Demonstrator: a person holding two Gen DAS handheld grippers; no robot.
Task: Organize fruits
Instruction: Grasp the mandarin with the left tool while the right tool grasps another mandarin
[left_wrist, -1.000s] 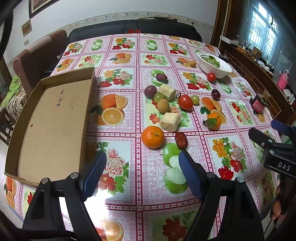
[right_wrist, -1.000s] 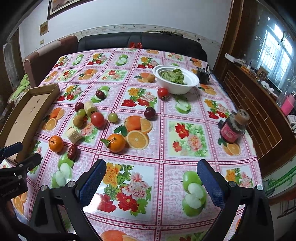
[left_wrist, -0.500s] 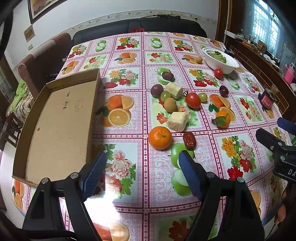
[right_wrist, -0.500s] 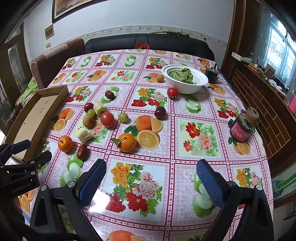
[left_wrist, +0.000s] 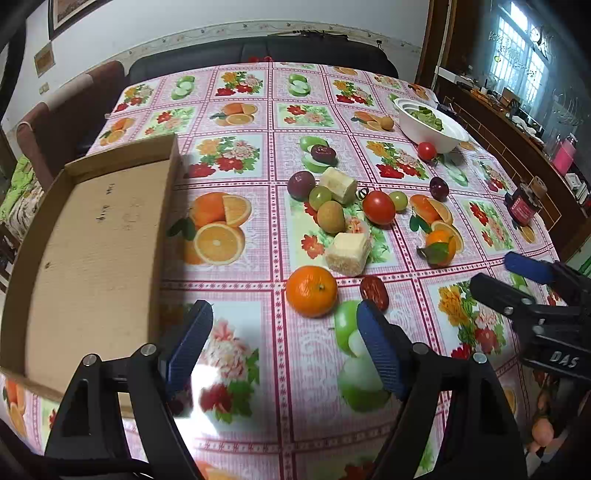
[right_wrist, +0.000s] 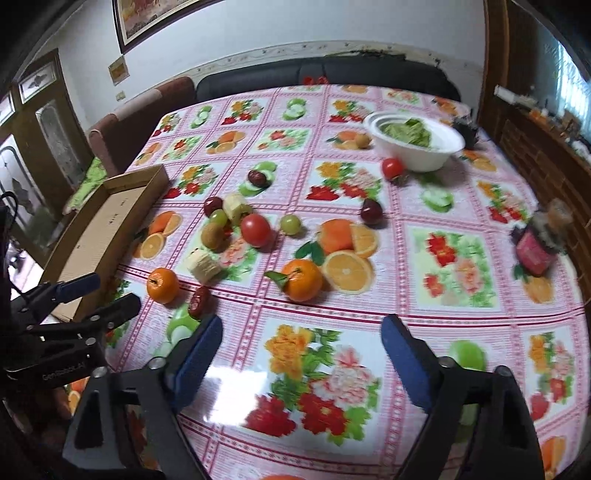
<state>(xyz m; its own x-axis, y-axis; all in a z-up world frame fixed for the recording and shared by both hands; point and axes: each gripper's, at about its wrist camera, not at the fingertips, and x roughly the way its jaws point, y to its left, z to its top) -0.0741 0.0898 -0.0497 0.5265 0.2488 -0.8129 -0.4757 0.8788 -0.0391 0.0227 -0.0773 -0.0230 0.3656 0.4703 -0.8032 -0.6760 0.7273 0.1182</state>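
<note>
Floral tablecloth (left_wrist: 236, 332) | fruit scattered | cardboard tray (left_wrist: 92, 240) at left edge

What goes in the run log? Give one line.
stage: start | left gripper: open, empty | right gripper: closing, empty | cardboard tray: empty | fruit: on table

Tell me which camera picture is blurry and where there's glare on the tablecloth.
Right wrist view: motion-blurred, worst at the jar; glare on the tablecloth near the jaws. Left wrist view: sharp; glare patch by the left gripper.

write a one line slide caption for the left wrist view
Open left gripper hovers over a fruit-print tablecloth, orange just ahead, empty cardboard tray to its left.
</note>
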